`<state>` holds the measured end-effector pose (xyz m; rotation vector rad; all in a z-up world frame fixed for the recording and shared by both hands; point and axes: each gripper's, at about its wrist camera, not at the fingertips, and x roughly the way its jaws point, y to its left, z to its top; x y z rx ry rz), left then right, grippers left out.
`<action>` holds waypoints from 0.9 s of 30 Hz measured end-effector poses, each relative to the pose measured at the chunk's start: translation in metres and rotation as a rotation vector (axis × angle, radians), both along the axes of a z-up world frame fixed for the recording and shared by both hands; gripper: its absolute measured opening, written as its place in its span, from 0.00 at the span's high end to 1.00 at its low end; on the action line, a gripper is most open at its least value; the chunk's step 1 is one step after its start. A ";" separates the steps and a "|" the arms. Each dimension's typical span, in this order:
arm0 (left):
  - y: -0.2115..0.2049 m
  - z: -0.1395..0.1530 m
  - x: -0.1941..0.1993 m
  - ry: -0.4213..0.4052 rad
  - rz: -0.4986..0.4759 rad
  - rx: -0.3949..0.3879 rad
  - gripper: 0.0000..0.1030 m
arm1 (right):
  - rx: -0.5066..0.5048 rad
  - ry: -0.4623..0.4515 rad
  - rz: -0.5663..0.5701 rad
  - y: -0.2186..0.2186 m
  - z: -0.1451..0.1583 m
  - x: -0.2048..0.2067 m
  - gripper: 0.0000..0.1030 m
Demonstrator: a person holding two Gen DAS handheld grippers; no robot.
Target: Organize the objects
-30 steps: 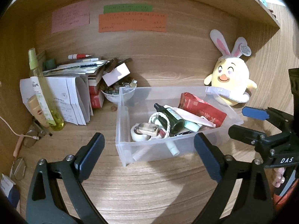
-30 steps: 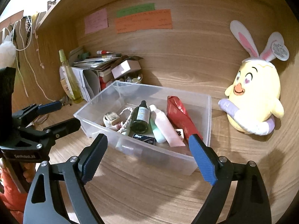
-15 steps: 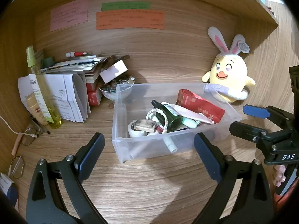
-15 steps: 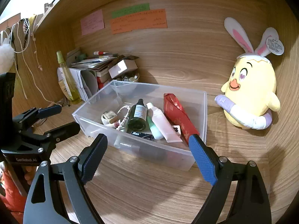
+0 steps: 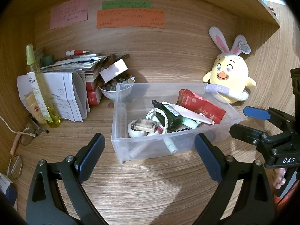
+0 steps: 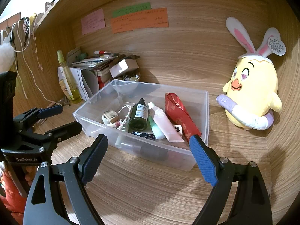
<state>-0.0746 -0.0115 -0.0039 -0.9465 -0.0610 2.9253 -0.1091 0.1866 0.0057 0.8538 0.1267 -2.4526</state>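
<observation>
- Left gripper (image 5: 148, 154): jaws wide apart, nothing between them, hanging over the desk (image 5: 150, 187) just short of the near wall of the clear bin (image 5: 120, 146).
- Right gripper (image 6: 148, 156): jaws also wide apart and empty, facing the bin's near right corner.
- Each gripper shows in the other's view, side by side, left one off the bin's left end.
- Bin sits mid-desk, dead ahead of both grippers, long axis running left to right across the left view.
- Inside the bin, loosely heaped: dark green bottle (image 6: 139, 115), white tube (image 6: 163, 123), red packet (image 6: 181, 118) along the right side, coil of white rope (image 6: 125, 117), small tape roll, black box marked "Max" (image 6: 143, 135). Bottle, tube and packet all lie with their long axes running front to back in the right view.
- Judgement: right gripper is nearer the packet and tube; left is nearer the rope and tape end.
- Obstacle: the bin's near wall stands between either gripper and the contents; a reach would have to go over the rim.
- Around: yellow plush chick (image 6: 255, 90) with rabbit ears right of the bin, apart from it in the right view; paper stack (image 5: 61, 93), spray bottle (image 5: 40, 91) and small bowl (image 5: 115, 91) at left rear, the bowl just beside the bin's back left corner.
</observation>
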 end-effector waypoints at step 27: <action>0.004 0.002 0.004 0.014 -0.024 -0.001 0.05 | 0.005 0.003 0.002 -0.003 0.001 0.001 0.15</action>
